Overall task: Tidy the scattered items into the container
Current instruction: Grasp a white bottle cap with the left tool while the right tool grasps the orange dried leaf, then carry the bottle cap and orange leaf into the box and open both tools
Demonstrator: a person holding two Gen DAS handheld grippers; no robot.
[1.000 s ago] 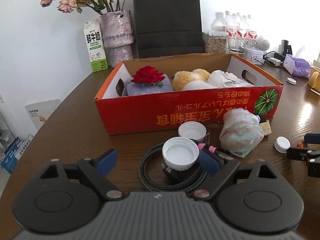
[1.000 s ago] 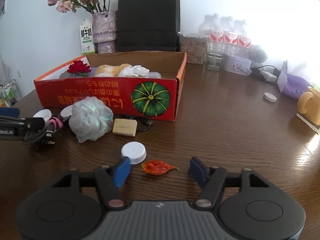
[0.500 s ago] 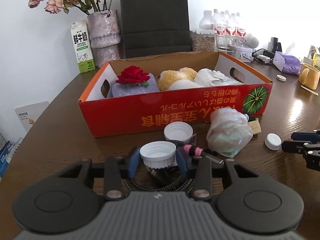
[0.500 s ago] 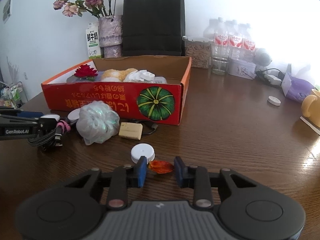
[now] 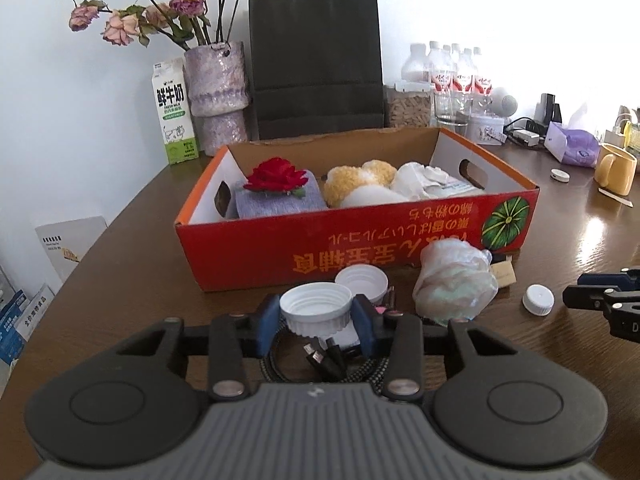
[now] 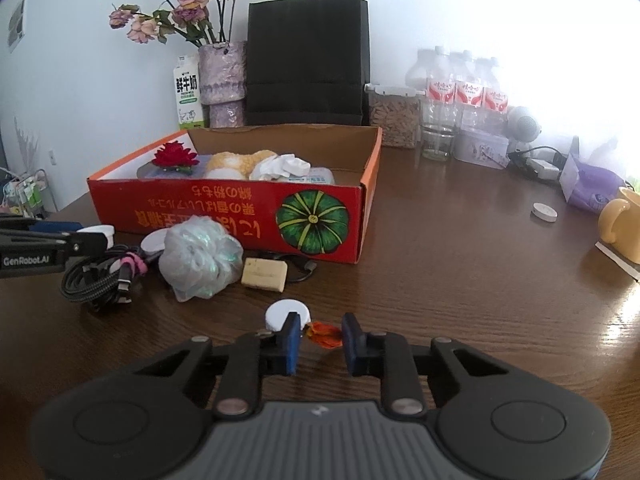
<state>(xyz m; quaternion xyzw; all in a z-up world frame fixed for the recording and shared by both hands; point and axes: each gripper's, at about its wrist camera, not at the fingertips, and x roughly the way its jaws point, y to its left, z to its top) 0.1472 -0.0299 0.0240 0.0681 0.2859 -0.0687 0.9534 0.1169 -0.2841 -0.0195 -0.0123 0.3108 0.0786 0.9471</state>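
My left gripper [image 5: 315, 317] is shut on a wide white lid [image 5: 316, 305], held just above a coiled black cable [image 5: 320, 356]. In front of it stands the red cardboard box [image 5: 360, 240], which holds a red rose, a plush toy and white packets. My right gripper [image 6: 320, 338] has its jaws closing on a small orange leaf [image 6: 325, 331]; both blue pads touch it. A small white cap [image 6: 287, 314] lies just beyond its left finger. On the table by the box lie a second white lid [image 5: 362, 282], a mesh bath ball [image 5: 454, 280] and a soap bar [image 6: 265, 274].
Behind the box stand a black paper bag [image 5: 316, 64], a vase of dried roses [image 5: 216, 92] and a milk carton [image 5: 174, 112]. Water bottles [image 6: 464, 88], a yellow mug [image 6: 618, 228], a purple tissue pack [image 6: 592, 188] and a white disc [image 6: 544, 212] sit to the right.
The left jaws closed on the white lid and raised it slightly off the cable. The right jaws narrowed from wide apart to pinching the orange leaf.
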